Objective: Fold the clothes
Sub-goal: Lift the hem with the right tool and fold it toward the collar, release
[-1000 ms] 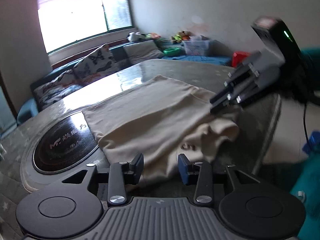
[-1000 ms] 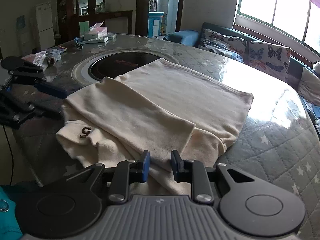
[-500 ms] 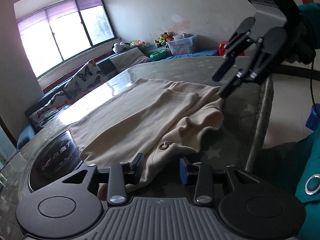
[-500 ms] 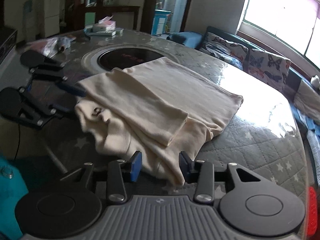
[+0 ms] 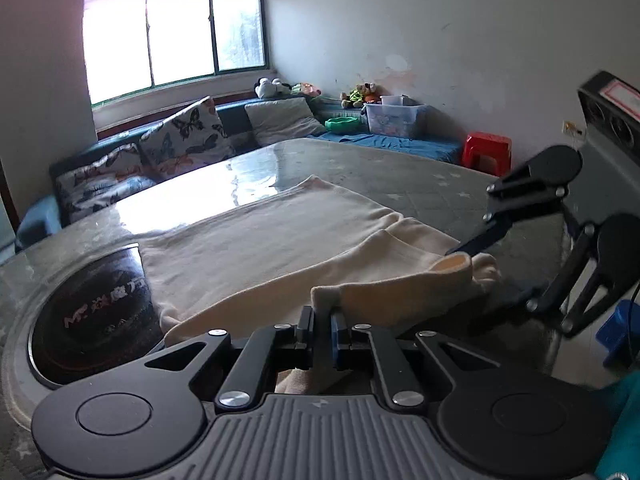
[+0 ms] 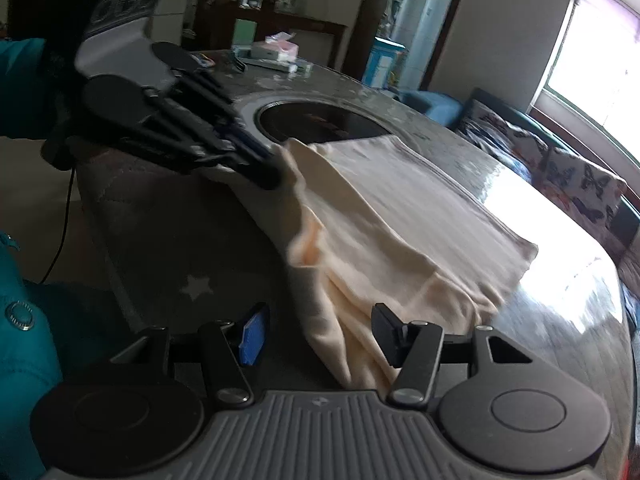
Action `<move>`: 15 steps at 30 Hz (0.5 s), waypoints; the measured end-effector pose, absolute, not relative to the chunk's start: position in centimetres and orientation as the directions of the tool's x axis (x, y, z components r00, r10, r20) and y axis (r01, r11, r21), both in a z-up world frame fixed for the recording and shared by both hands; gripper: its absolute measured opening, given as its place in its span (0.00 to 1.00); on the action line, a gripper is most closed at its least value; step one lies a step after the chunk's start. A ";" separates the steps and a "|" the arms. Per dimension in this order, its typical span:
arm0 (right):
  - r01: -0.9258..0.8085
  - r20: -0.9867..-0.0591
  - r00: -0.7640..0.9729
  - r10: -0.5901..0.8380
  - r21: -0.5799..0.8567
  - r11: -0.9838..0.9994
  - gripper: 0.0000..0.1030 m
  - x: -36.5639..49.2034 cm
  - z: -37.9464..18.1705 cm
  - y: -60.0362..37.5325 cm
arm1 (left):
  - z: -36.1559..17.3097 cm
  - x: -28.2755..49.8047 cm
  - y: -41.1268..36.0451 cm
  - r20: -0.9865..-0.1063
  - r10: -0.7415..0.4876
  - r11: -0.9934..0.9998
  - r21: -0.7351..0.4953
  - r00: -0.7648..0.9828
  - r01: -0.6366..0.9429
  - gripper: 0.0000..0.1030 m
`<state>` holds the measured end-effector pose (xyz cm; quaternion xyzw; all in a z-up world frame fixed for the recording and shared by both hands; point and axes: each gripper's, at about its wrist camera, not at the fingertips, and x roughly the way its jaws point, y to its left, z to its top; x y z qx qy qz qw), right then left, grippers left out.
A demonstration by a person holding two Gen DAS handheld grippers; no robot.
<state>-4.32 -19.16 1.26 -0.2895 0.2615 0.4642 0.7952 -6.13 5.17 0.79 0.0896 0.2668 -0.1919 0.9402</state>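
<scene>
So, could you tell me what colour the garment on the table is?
The garment is plain cream, clearest in the left wrist view.

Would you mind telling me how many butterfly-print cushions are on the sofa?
2: one cushion leans upright below the window, the other cushion lies lower toward the sofa's left end. More may be hidden.

One cream garment (image 5: 256, 248) lies on the one round table (image 5: 400, 176), beside the single black hotplate (image 5: 92, 312) set into the tabletop. Two grippers work at the garment's near edge: the left gripper (image 5: 322, 328) and the right gripper (image 6: 320, 332). Beyond the table, two butterfly cushions (image 5: 184, 136) and one red stool (image 5: 486, 150) show.
</scene>
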 end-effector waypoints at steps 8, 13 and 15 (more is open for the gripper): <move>-0.868 -0.696 0.396 0.600 -0.069 0.492 0.12 -1.1 1.4 -18.2 | 0.6 -7.0 6.1 -0.546 -0.314 0.903 0.080 0.777 0.422 0.18; -0.851 -0.684 0.398 0.611 -0.027 0.525 0.11 -0.4 2.0 -18.8 | 0.0 -8.7 6.3 -0.549 -0.290 0.888 0.153 0.784 0.435 0.42; -0.846 -0.677 0.406 0.614 -0.025 0.532 0.11 -0.4 2.2 -18.8 | -0.4 -9.2 6.2 -0.549 -0.274 0.876 0.197 0.789 0.441 0.42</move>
